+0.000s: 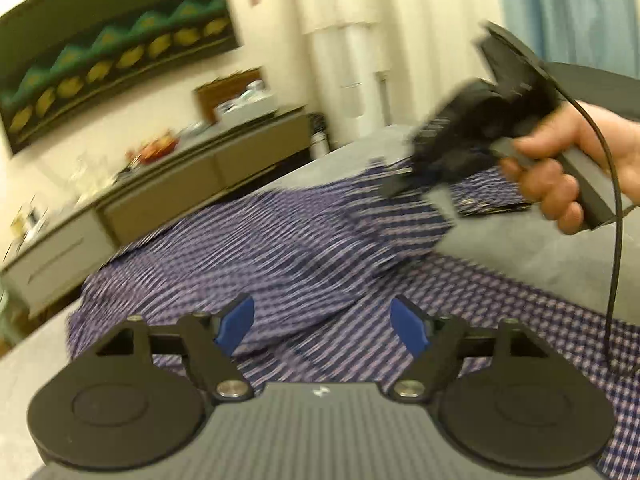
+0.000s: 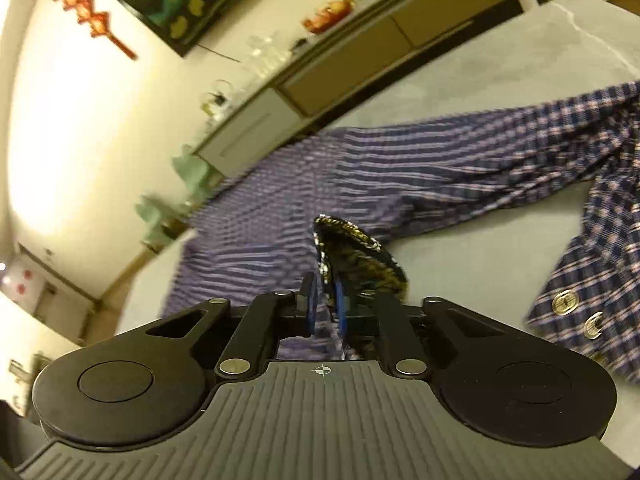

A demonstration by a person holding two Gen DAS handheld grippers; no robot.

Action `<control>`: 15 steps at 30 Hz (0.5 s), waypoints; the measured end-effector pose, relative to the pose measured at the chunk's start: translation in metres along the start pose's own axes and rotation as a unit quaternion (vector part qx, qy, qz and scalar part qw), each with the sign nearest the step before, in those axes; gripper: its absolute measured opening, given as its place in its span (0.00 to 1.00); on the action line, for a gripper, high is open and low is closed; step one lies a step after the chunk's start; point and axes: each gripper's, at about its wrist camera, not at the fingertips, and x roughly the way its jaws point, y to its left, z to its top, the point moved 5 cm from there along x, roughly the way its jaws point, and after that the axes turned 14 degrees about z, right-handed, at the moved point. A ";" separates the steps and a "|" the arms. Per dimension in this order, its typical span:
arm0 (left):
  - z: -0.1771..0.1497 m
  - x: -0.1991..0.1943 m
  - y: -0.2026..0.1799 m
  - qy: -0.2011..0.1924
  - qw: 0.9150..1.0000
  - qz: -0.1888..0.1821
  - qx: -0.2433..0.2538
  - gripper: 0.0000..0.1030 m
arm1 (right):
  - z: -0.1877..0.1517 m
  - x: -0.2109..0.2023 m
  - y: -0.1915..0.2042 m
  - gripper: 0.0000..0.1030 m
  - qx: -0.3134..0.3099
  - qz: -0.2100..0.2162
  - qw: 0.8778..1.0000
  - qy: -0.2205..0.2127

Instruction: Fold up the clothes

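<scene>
- Right gripper (image 2: 323,300): its 2 blue pads are pinched on a raised fold of the blue-and-white checked cotton shirt (image 2: 420,160).
- Left gripper (image 1: 322,326): jaws wide apart, empty, above the shirt.
- The shirt lies spread on the grey table (image 2: 460,68), stretching ahead and rightward.

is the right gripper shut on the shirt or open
Shut on the shirt: the right gripper has its blue pads nearly together, with a raised fold of checked cloth pinched between them.
</scene>
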 end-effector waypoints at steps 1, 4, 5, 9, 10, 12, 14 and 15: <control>0.003 0.001 -0.010 -0.008 1.000 -0.004 0.005 0.78 | -0.003 0.000 0.006 0.07 -0.002 0.006 1.000 0.003; 0.010 0.009 -0.039 -0.023 1.000 -0.010 0.007 0.84 | -0.013 0.000 0.023 0.07 -0.007 0.024 1.000 0.015; 0.012 0.013 -0.049 -0.023 1.000 -0.003 0.012 0.84 | -0.017 0.000 0.028 0.07 -0.009 0.030 0.999 0.019; 0.021 0.039 -0.081 -0.016 0.998 0.048 0.041 0.85 | -0.024 0.001 0.044 0.07 -0.019 0.051 0.998 0.040; 0.023 0.046 -0.085 -0.015 0.997 0.063 0.042 0.85 | -0.024 0.001 0.048 0.07 -0.021 0.056 0.997 0.044; 0.025 0.061 -0.089 -0.001 0.995 0.090 0.040 0.52 | -0.027 -0.003 0.052 0.07 -0.023 0.069 0.996 0.052; 0.024 0.072 -0.086 0.026 0.995 0.095 0.022 0.08 | -0.026 -0.004 0.051 0.16 -0.014 0.085 0.994 0.065; 0.023 0.077 -0.083 0.042 0.995 0.094 0.010 0.04 | -0.023 -0.009 0.049 0.27 -0.008 0.088 0.994 0.056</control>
